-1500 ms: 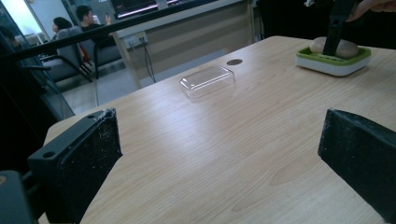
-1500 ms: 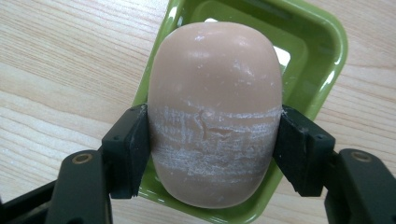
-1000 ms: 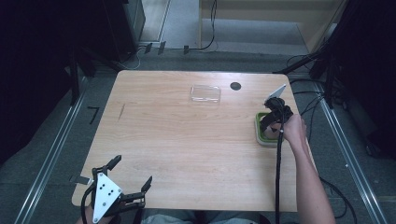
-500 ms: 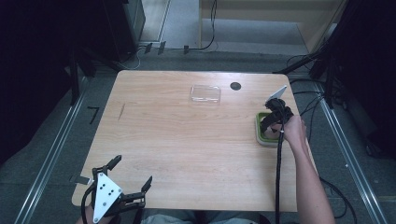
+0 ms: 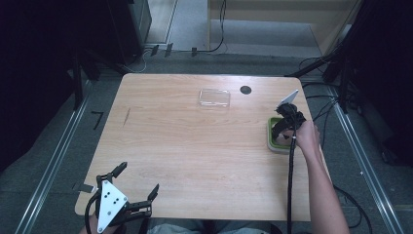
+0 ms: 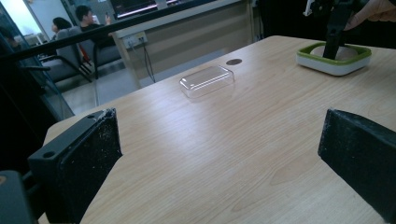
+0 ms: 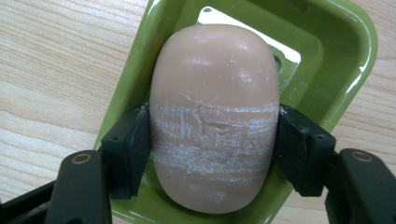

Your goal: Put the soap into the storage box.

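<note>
Fingers (image 7: 126,149) of the right gripper (image 7: 212,149) clamp the soap bar (image 7: 212,84) in its green dish (image 7: 345,42), right of frame, unchanged since the earlier frames; left gripper (image 5: 131,187), fingers apart, idles lower left; lift-out seems next.

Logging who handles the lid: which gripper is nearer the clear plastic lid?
Right. The right gripper is at the green dish by the table's right edge, beyond the clear lid; the left gripper hovers at the near-left corner, farther away.
</note>
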Demonstrator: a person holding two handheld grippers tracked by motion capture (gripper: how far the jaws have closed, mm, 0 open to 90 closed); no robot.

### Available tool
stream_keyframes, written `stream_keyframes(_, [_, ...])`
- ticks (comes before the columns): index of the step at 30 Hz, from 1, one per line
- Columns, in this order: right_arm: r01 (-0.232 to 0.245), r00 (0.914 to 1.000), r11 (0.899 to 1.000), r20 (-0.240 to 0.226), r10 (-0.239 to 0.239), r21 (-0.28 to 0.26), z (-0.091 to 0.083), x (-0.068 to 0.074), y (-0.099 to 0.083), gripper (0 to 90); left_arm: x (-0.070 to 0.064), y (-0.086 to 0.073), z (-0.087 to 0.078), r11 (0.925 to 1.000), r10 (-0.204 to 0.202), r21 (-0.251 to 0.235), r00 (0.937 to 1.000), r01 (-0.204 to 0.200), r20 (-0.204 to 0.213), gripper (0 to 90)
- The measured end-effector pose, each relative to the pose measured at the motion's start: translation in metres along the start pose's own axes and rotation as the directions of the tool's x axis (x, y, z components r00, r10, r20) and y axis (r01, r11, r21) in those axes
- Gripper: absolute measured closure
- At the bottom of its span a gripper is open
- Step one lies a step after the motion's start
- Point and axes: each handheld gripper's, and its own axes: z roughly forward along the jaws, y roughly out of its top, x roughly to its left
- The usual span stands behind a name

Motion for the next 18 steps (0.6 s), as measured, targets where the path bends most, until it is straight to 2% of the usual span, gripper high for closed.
stream_keyframes(6, [0.01, 0.9999, 1.0, 0.003, -0.01, -0.009, -0.003, 0.0, 0.0, 30.5, 0.0, 0.0, 0.0, 1.0, -0.001, 0.0, 1.0, 0.001, -0.001, 0.0])
stream_keyframes(9, [0.012, 0.9998, 1.0, 0.013, -0.012, -0.02, -0.007, 0.002, 0.0, 24.9, 0.0, 0.0, -0.001, 1.0, -0.004, 0.002, 1.0, 0.004, -0.004, 0.0])
stream_keyframes(18, [0.075, 0.9971, 0.997, 0.018, -0.074, -0.026, -0.023, 0.018, -0.003, 13.1, 0.0, 0.0, -0.001, 1.0, -0.001, -0.001, 1.0, 0.001, -0.003, 0.0])
